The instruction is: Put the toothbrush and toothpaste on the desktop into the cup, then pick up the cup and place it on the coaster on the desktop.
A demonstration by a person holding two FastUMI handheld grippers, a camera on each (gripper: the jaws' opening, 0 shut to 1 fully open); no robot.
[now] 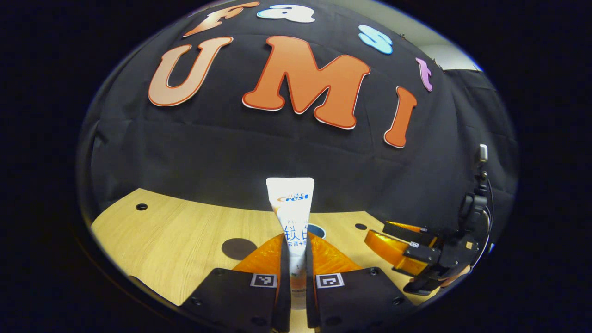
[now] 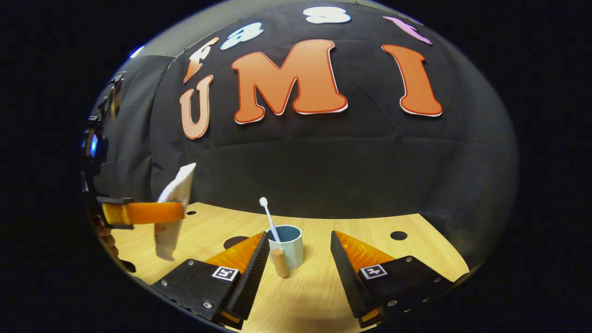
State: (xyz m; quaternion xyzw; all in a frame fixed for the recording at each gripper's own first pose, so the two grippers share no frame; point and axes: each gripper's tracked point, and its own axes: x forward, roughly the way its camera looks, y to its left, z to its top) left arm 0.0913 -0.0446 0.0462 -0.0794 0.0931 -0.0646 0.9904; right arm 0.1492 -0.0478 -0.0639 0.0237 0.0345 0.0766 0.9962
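My left gripper (image 1: 296,259) is shut on a white toothpaste tube (image 1: 292,212), held upright with its crimped end on top, above the wooden desktop (image 1: 175,240). In the right gripper view that tube (image 2: 175,199) hangs in the left gripper (image 2: 145,212) at the far left, well above the table. A light blue cup (image 2: 287,245) stands on the desktop with a white toothbrush (image 2: 268,217) leaning in it, head up. My right gripper (image 2: 299,236) is open, its fingers either side of the cup and just short of it. A dark round coaster (image 2: 235,241) lies left of the cup.
A short wooden peg (image 2: 280,262) sticks out at the cup's front. The coaster (image 1: 238,248) also lies left of the tube, and the right gripper (image 1: 402,252) hovers at the right edge. Small round holes (image 2: 398,235) dot the desktop. A hand (image 2: 105,237) holds the left gripper.
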